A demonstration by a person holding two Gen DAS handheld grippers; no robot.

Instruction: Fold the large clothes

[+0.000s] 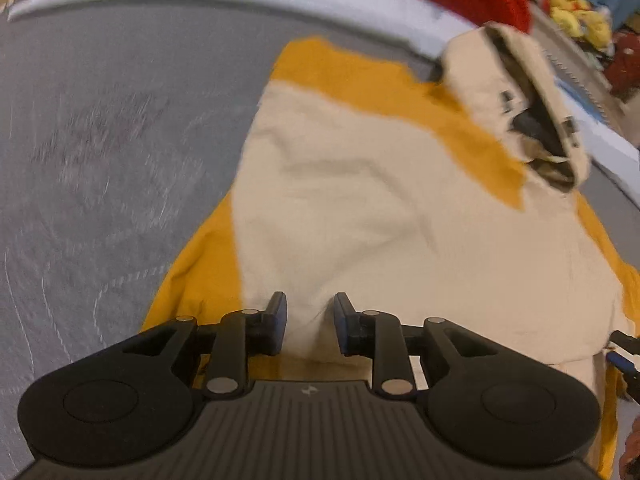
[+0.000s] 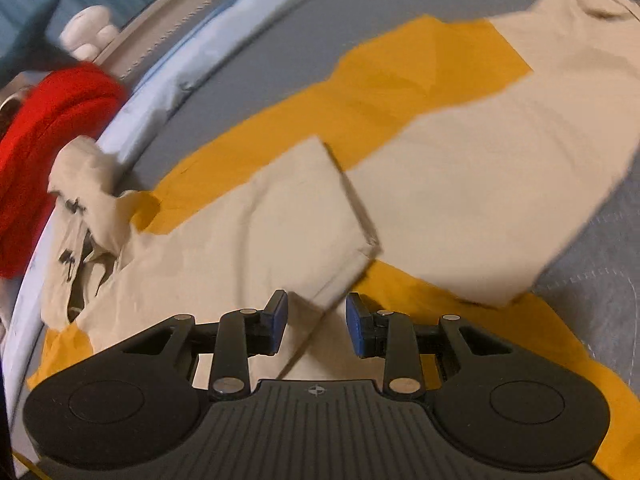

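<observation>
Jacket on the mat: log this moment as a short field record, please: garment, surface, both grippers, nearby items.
garment: beige and mustard jacket, spread flat, hood at the far end
sleeve: beige sleeve folded across the body
surface: grey mat
left gripper: open, jaws astride beige cloth, no grip visible
right gripper: open, over the sleeve cuff edge
nearby: red cloth beyond the mat's edge
image quality: motion blur

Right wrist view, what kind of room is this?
Probably a bedroom or playroom at home: the beige and yellow jacket lies spread on a grey quilted mat, with red fabric and a white plush toy beyond its edge.
</observation>
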